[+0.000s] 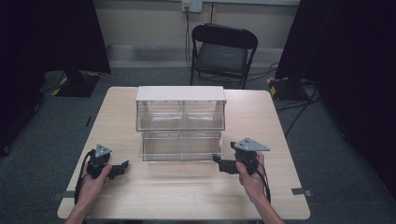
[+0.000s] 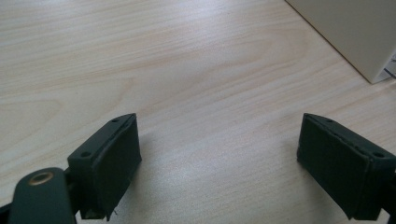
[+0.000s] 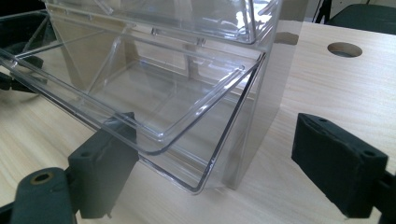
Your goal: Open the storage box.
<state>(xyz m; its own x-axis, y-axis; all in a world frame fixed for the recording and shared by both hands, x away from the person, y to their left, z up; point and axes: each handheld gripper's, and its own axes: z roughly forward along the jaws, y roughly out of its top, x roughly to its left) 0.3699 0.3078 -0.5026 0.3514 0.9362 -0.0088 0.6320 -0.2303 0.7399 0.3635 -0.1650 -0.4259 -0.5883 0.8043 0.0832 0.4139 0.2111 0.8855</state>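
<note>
A clear plastic two-tier bin cabinet (image 1: 180, 123) with a white top stands mid-table. My right gripper (image 1: 218, 161) is at its front right corner, held in a hand, jaws pointing left. In the right gripper view the right gripper (image 3: 210, 154) is open, and the corner of the lower clear bin (image 3: 177, 116) reaches between the jaws, close to the left fingertip (image 3: 105, 163). My left gripper (image 1: 122, 167) rests low on the table, left of the cabinet's front, apart from it. In its own view the left gripper (image 2: 219, 154) is open over bare wood.
The light wooden table (image 1: 187, 196) has free room in front of the cabinet. A round hole (image 3: 344, 49) is cut in the tabletop. A pale panel corner (image 2: 355, 32) shows ahead of the left gripper. A black folding chair (image 1: 223, 51) stands behind the table.
</note>
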